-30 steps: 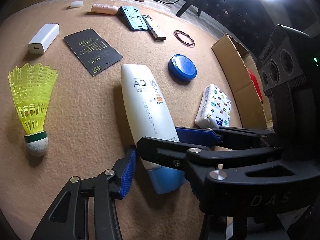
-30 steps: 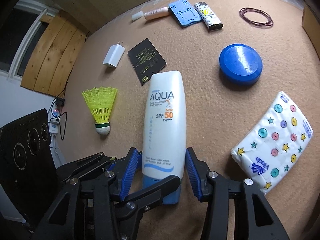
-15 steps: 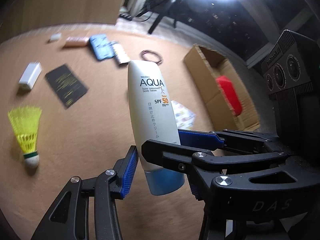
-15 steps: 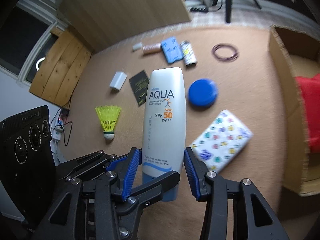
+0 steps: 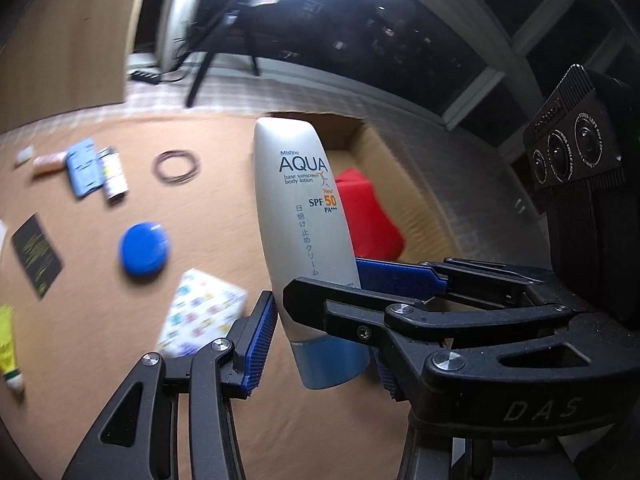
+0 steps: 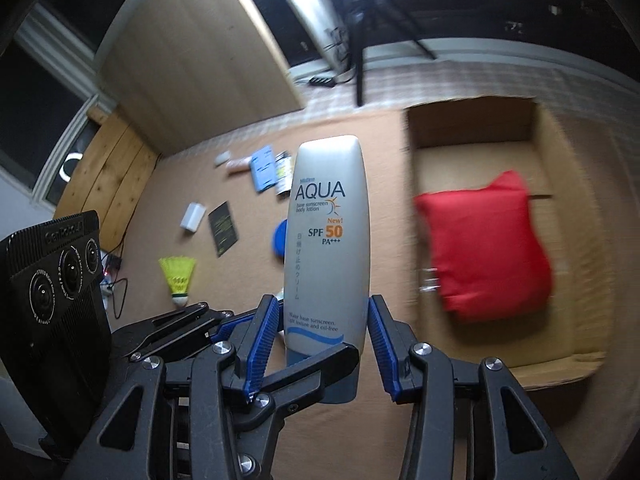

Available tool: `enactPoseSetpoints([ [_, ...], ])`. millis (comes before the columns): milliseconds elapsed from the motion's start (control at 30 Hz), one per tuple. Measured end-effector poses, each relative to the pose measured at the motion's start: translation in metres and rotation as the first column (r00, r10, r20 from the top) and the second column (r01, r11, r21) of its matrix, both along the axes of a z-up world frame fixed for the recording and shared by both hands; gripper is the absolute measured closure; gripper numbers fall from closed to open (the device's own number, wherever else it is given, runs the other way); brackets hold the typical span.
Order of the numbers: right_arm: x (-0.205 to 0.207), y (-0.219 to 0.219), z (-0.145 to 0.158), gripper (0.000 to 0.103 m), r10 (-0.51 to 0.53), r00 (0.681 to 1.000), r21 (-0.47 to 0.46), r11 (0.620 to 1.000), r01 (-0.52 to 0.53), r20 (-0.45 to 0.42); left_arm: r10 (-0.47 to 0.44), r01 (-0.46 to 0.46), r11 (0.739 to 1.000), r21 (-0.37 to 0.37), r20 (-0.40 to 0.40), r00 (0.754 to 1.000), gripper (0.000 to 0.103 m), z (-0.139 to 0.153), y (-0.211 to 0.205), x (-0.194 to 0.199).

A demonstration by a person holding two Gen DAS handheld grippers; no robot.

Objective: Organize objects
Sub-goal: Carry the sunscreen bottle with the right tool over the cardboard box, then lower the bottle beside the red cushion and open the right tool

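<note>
A white AQUA sunscreen bottle point(image 5: 304, 216) with a blue cap is held upright in the air, also seen in the right wrist view point(image 6: 326, 264). My left gripper point(image 5: 316, 312) and my right gripper point(image 6: 322, 320) both close on its lower body from crossing directions. An open cardboard box point(image 6: 472, 128) with a red pouch point(image 6: 484, 248) inside lies to the right, also in the left wrist view point(image 5: 384, 160). The bottle hangs above the tan mat beside the box's left wall.
On the tan mat point(image 5: 100, 360) lie a blue round lid point(image 5: 144, 248), a patterned tissue pack point(image 5: 200, 316), a black card point(image 5: 36, 256), a rubber band ring point(image 5: 176, 166), a blue holder point(image 5: 84, 168), a lighter point(image 5: 113, 178) and a yellow shuttlecock point(image 6: 178, 276).
Both grippers have lifted the bottle off the mat and carried it up and to the right toward the cardboard box. The other objects stayed in place.
</note>
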State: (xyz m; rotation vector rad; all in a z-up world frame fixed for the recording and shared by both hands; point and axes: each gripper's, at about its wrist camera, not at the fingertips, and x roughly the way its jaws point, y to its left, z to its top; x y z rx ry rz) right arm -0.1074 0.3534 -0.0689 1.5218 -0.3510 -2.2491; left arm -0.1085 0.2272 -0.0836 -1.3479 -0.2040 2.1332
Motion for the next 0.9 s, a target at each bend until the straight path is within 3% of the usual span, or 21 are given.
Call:
enactPoseSetpoints([
  [333,-0.015,0.086,-0.009,0.061,-0.106,0.994,0.026,0.994,0.106,-0.002,-0.090,0.090,0.996,0.013,-0.005,0.996,0.056,-0.001,0.097,-0.020],
  [667,-0.027,0.129,-0.024,0.060,-0.148,0.989,0.042,0.988,0.147,0.011,-0.141,0.141,0.990,-0.001,0.019,0.990,0.056,-0.014,0.159,-0.036],
  [733,-0.027,0.133,-0.024,0.050,-0.166,0.986,0.075,0.983,0.166,-0.009,-0.151,0.151,0.988,-0.006,0.020,0.988,0.056,-0.016,0.164,-0.037],
  [800,-0.028,0.137,-0.024,0.042,-0.185,0.982,0.092,0.978,0.186,-0.023,-0.160,0.160,0.987,-0.022,0.023,0.987,0.037,-0.017,0.169,-0.038],
  [833,-0.027,0.139,-0.023,0.041,-0.199,0.979,0.099,0.974,0.202,-0.033,-0.153,0.153,0.988,-0.028,0.020,0.988,0.020,-0.017,0.169,-0.038],
  [900,-0.027,0.141,-0.023,0.040,-0.209,0.977,0.108,0.971,0.212,-0.041,-0.133,0.133,0.991,-0.029,0.001,0.991,0.017,-0.016,0.166,-0.038],
])
